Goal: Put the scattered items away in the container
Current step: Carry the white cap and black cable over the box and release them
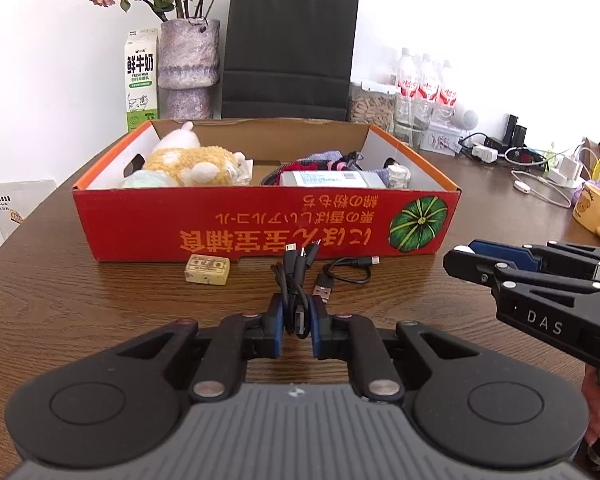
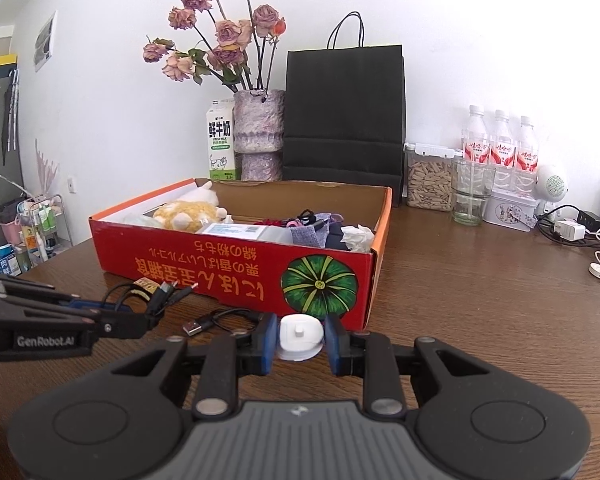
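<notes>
Both grippers are loaded: my left gripper (image 1: 298, 320) pinches a bundled black USB cable (image 1: 294, 280), and my right gripper (image 2: 300, 338), marked "DAS" on its side, clamps a small white round gadget (image 2: 300, 336). Behind them on the wooden table (image 2: 480, 320) stands the red cardboard box (image 1: 236, 220) with upside-down orange lettering and a green pumpkin picture, already holding a plush toy (image 1: 192, 160). Further back, a milk carton (image 1: 141, 76) reads "FRESH MILK"; before the box lie a second cable (image 1: 346, 274) and a small yellowed block (image 1: 207, 270).

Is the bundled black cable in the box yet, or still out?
Out. The cable is pinched in the shut left gripper, in front of the box, not inside it.
</notes>
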The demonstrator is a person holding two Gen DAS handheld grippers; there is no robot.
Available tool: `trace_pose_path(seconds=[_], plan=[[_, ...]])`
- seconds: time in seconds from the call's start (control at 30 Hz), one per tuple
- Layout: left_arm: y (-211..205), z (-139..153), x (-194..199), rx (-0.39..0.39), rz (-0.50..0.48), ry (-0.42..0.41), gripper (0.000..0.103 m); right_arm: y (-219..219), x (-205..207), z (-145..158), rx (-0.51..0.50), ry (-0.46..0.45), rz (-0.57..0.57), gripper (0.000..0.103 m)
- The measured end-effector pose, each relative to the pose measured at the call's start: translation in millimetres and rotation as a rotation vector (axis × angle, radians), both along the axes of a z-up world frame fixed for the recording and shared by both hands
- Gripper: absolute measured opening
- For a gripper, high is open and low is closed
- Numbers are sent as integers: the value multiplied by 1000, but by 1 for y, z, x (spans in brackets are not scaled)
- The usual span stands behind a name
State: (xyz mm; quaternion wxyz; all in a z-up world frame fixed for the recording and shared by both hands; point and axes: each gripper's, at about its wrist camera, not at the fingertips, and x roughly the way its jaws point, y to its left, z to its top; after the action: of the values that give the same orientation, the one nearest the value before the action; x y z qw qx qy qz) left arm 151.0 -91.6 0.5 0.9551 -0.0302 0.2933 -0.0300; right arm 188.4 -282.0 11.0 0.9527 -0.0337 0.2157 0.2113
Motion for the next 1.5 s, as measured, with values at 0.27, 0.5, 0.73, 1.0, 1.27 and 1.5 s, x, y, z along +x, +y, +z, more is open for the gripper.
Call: trace_pose_path(seconds=[0.27, 0.5, 0.73, 1.0, 1.27, 1.5], plan=[[13, 15, -10, -25, -13, -75, 13, 6, -2, 8, 22, -28, -8, 24], [21, 38, -13, -7, -22, -204, 13, 26, 3, 31, 33, -83, 6, 24], [27, 62, 9, -25, -23, -310, 13, 47, 20, 62, 8, -159, -9, 24], [30, 79, 69, 10, 37, -404, 13, 69, 69, 82, -7, -206, -58, 24], [43, 44, 127, 66, 53, -363, 13, 68, 128, 54, 32, -156, -83, 24], [41, 29, 128, 78, 37, -351, 13, 73, 132, 37, 9, -143, -84, 24]])
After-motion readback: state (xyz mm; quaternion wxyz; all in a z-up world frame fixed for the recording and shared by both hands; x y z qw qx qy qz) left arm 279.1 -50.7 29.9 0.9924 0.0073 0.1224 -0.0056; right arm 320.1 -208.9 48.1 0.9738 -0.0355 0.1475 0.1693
